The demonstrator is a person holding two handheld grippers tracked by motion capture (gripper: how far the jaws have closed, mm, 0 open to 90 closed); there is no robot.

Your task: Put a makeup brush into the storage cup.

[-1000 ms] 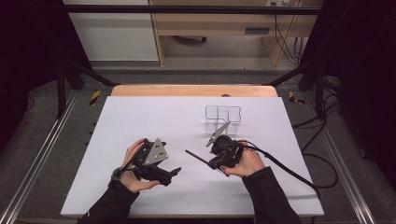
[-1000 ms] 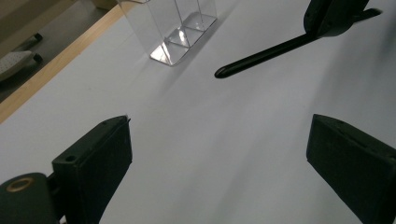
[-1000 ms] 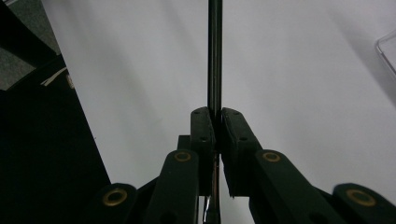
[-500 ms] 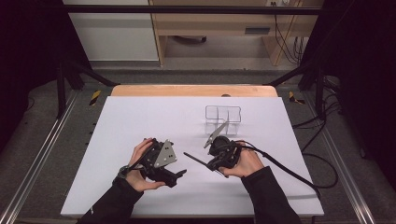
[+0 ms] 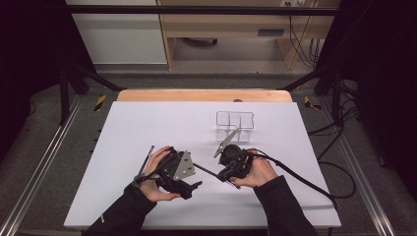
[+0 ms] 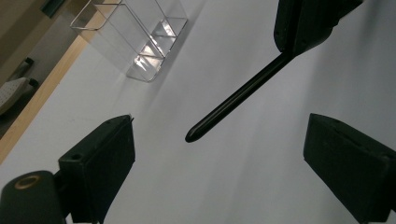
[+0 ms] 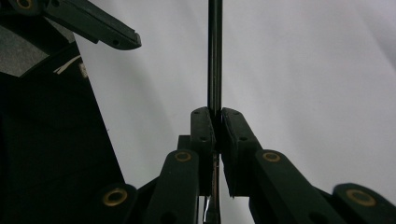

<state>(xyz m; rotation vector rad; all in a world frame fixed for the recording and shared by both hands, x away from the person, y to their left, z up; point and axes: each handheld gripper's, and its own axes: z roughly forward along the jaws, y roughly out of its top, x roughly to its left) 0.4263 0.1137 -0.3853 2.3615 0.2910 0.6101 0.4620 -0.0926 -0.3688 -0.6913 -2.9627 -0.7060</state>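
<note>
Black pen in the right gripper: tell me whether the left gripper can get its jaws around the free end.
Probably yes. The left gripper stands open, and the black pen points its tip into the gap with bare white table beneath. The right gripper clamps the far end.

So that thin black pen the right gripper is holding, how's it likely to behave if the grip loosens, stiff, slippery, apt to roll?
The black pen juts out straight from the shut right gripper, so it is probably stiff. It looks round and smooth, so it would likely roll on the flat white table if dropped. Clamped near one end, it may pivot or slip between the pads.
</note>
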